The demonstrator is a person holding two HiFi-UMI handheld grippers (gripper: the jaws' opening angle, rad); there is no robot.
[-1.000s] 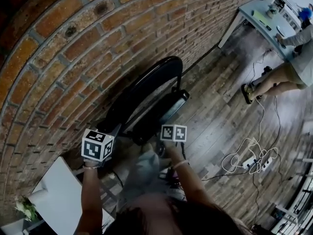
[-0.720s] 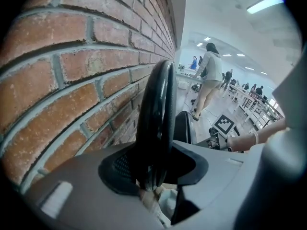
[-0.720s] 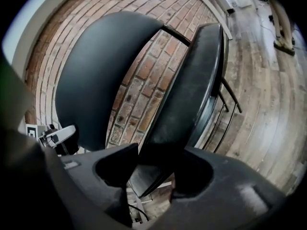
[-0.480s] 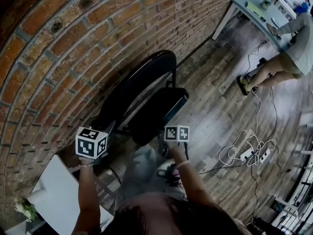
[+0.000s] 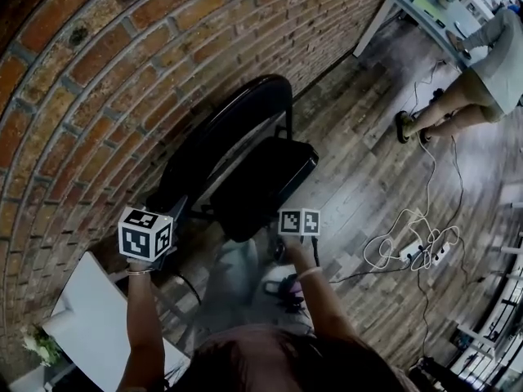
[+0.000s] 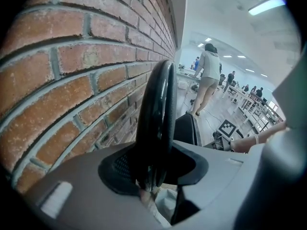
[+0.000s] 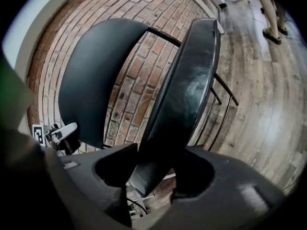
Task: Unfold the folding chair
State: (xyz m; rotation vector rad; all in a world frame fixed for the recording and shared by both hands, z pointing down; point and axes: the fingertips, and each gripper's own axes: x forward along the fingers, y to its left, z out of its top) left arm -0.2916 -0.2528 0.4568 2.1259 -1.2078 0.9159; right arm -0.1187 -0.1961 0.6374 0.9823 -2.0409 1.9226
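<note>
The left gripper (image 6: pixel 154 169) has its jaws closed on the rim of the black curved backrest (image 6: pixel 156 111), which fills the gap between them. It holds that rim up close to the red brick wall (image 5: pixel 98 80).

The right gripper (image 7: pixel 156 166) has the near edge of the black padded seat (image 7: pixel 184 90) between its jaws. They have just been opening a little, but both pads look to bear on the seat, so I read this as a grip.

The black metal folding chair (image 5: pixel 245 149) stands on the wooden plank floor (image 5: pixel 368 178), leaning towards the brick wall. Its backrest is next to the wall, and its seat is swung partly out from the backrest on the side away from the wall. A wedge of gap shows between them.

The step in hand appears to be the opening swing itself, about midway, as the seat is neither flat against the backrest nor level.

The next move probably calls for the left jaws to steady the backrest. The right jaws would press the seat edge down and away from the wall until it lies level and the legs spread. That grip needs to be loose enough for the seat to pivot.
</note>
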